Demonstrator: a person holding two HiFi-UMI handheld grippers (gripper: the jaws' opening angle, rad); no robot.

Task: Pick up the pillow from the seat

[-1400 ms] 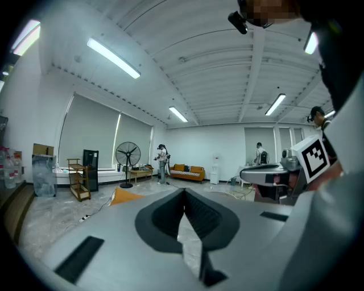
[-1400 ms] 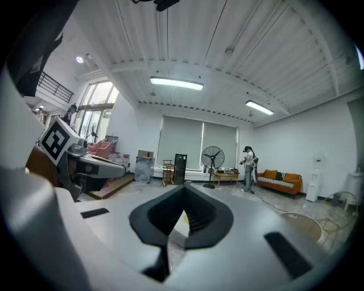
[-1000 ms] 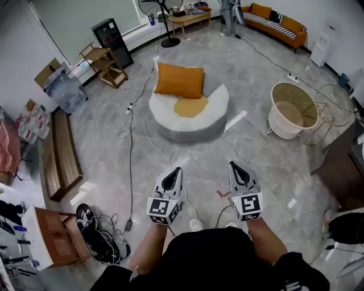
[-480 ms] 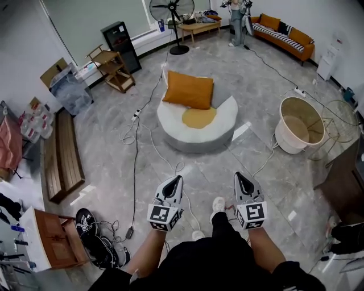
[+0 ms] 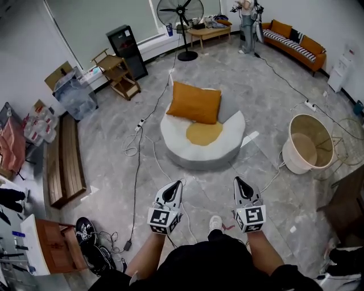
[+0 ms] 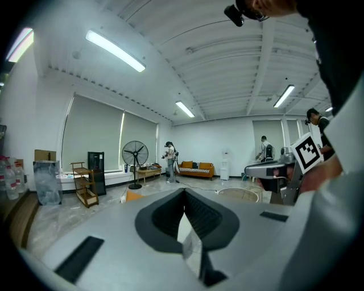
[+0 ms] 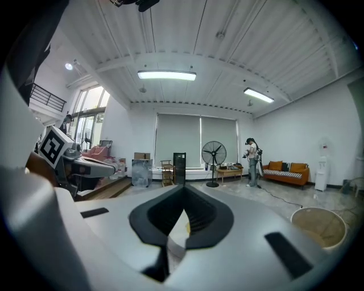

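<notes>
While both tools are held side by side in front of the person's body, the left gripper [image 5: 176, 184] has its jaws clenched together with nothing between them, and its own view shows only the meeting pads and the room beyond. The right gripper [image 5: 239, 181] is clenched and empty in the same way. Both point toward 12 o'clock, well apart from the seat.

Straight ahead at 12 o'clock stands the seat [image 5: 227, 150], a low round white cushion on the grey floor with a yellow patch [image 5: 204, 133] in its middle. The pillow [image 5: 196, 103], orange and rectangular, lies on the seat's far edge at about 11 o'clock of the seat, just beside the yellow patch and untouched by either gripper.

A cable [image 5: 135, 170] runs across the floor at 11 o'clock of the grippers. A wooden bench [image 5: 65, 162] lies at 9 o'clock by the wall. A beige tub [image 5: 296, 163] stands at 2 o'clock. Farther off, a black cabinet [image 5: 127, 50] and a wooden rack [image 5: 119, 79] are at 11 o'clock, a standing fan [image 5: 181, 11] at 12 o'clock, and a person [image 5: 247, 25] beside an orange sofa [image 5: 296, 42] at 1 o'clock.
</notes>
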